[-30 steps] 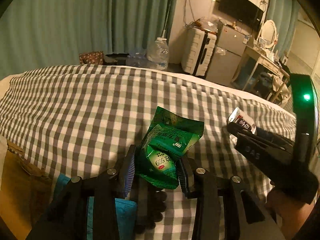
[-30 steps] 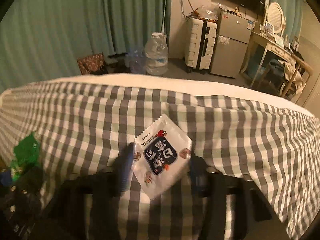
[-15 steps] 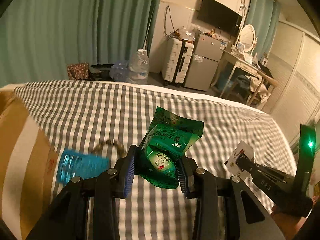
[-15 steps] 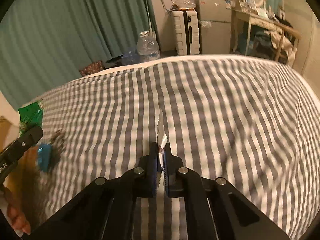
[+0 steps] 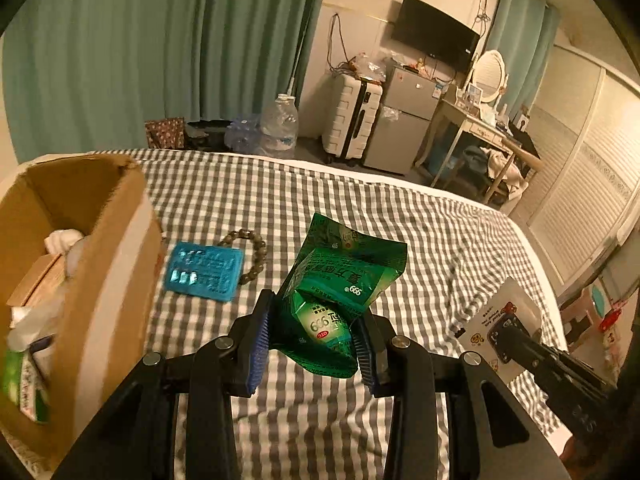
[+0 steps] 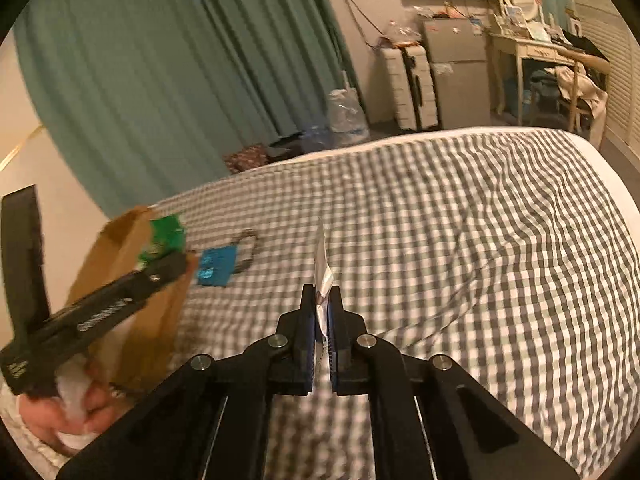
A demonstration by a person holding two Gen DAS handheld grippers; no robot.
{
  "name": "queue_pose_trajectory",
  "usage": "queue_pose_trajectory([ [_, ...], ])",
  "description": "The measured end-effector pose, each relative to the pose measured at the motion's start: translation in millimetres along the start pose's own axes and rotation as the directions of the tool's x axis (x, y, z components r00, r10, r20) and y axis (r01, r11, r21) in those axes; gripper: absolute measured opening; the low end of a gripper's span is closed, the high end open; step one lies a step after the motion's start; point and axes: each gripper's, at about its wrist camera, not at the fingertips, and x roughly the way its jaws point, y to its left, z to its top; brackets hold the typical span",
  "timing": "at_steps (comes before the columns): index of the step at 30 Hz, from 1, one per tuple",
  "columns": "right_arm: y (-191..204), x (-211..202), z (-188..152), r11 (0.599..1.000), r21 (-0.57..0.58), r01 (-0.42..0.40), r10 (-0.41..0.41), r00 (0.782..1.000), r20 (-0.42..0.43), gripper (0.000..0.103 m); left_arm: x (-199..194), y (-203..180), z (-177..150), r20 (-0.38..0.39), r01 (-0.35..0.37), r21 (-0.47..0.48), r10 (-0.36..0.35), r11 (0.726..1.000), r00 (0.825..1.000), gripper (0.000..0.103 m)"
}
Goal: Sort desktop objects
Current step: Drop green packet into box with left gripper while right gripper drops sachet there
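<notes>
A crumpled green foil sachet pack [image 5: 336, 300] is clamped by the left gripper [image 5: 316, 336] near the brown cardboard box [image 5: 108, 248]; a thin white sachet [image 6: 322, 268] is pinched edge-on by the right gripper [image 6: 322, 316] and could slip.

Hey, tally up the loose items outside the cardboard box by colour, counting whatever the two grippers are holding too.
Green: 1, the packet held by the left gripper
White: 1, the sachet held by the right gripper
Blue: 1, the blister pack on the bed
Brown: 1, the bead bracelet beside it
Total: 4
</notes>
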Motion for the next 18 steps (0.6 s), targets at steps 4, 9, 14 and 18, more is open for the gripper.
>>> queue_pose_trajectory([
  [4, 49, -18, 5, 0.996, -0.072, -0.059, 0.060, 0.998, 0.014, 0.005, -34, 30, 24, 0.032, -0.011, -0.022, 0.011, 1.000, 0.999, 0.038],
  [9, 127, -16, 26, 0.969, -0.166, -0.182, 0.188, 0.982, 0.021, 0.005, -78, 93, 64, 0.075, -0.072, -0.002, 0.072, 0.997, 0.995, 0.038],
  [14, 206, 19, 41, 0.926, -0.203, -0.320, 0.319, 0.947, -0.039, 0.005, -88, 158, 58, 0.042, -0.172, 0.000, 0.172, 0.985, 0.984, 0.038],
  [18, 261, 74, 47, 0.894, -0.227, -0.387, 0.363, 0.921, -0.141, 0.005, -72, 202, 35, -0.005, -0.210, -0.055, 0.210, 0.976, 0.978, 0.038],
])
